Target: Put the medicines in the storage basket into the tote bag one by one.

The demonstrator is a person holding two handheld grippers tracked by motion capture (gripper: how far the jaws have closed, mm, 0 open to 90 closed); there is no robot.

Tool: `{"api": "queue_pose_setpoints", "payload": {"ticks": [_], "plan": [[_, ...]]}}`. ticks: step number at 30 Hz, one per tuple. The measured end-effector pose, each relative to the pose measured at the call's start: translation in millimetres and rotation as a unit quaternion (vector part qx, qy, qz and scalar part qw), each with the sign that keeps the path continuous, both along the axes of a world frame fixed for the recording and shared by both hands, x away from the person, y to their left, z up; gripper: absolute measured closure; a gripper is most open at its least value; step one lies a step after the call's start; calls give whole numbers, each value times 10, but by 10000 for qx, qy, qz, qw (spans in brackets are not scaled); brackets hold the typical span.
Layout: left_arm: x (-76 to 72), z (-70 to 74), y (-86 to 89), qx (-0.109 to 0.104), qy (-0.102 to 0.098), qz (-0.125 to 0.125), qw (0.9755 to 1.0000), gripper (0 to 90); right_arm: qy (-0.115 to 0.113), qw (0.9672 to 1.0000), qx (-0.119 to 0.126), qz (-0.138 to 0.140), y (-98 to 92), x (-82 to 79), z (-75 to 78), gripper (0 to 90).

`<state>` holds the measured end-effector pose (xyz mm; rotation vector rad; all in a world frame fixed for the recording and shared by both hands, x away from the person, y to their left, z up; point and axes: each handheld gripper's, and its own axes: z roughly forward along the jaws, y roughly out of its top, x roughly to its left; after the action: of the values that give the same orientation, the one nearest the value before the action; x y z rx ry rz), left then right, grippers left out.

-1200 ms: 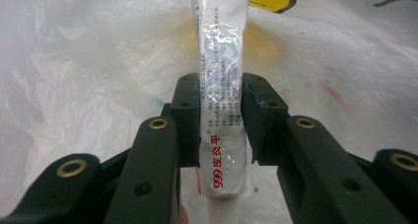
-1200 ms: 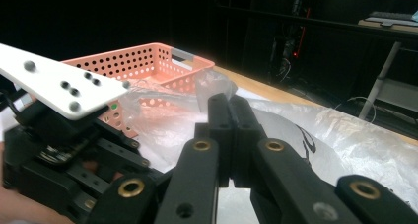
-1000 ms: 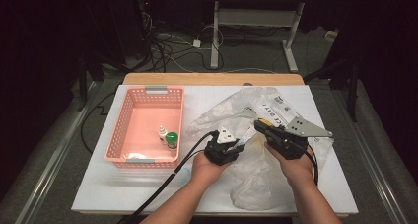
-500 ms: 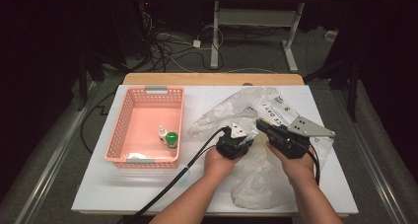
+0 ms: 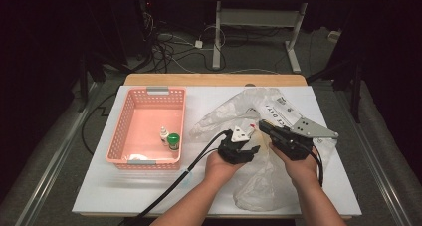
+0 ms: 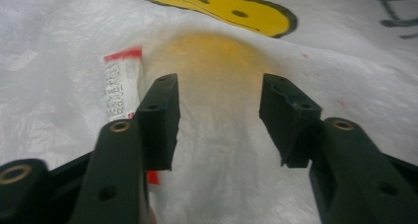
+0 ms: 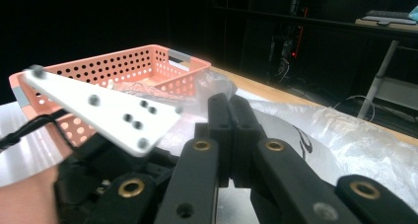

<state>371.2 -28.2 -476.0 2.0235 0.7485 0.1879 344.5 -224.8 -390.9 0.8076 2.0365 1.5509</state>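
The plastic bag [image 5: 259, 181] should stay pinched in the closed right gripper [image 5: 264, 128] while the left gripper [image 5: 243, 136], whose jaws have just been opening with nothing between them, settles squarely over the small packet [image 6: 121, 88] inside before closing.

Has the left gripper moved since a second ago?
Yes. The left gripper has shifted slightly right, away from the pink basket, and its jaws have just been opening.

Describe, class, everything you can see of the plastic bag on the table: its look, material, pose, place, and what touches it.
The plastic bag is thin, translucent white film, crumpled and spread flat over the right half of the white table, right of the pink basket. It carries black lettering and a yellow smiley face. Through the film show a yellowish blur and a small red-and-white packet. The left tool points at it, jaws having just been opening, with nothing gripped. The right tool, jaws together, seems to pinch its upper film.
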Motion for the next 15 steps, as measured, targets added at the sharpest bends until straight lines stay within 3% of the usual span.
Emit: {"api": "queue_pose_setpoints", "payload": {"ticks": [4,8,11,15], "plan": [[-116,24,80,-149,74,-174,9997,404,-18,10000,-12,6,-2,-2,0,900],[-221,31,153,-166,160,-402,9989,317,-28,10000,-12,1,-4,-4,2,900],[-274,48,242,-254,243,-437,9984,259,-19,10000,-5,-5,-8,-10,4,900],[-353,93,341,-175,276,-500,9982,171,-20,10000,1,-15,-14,-14,6,900]]}}
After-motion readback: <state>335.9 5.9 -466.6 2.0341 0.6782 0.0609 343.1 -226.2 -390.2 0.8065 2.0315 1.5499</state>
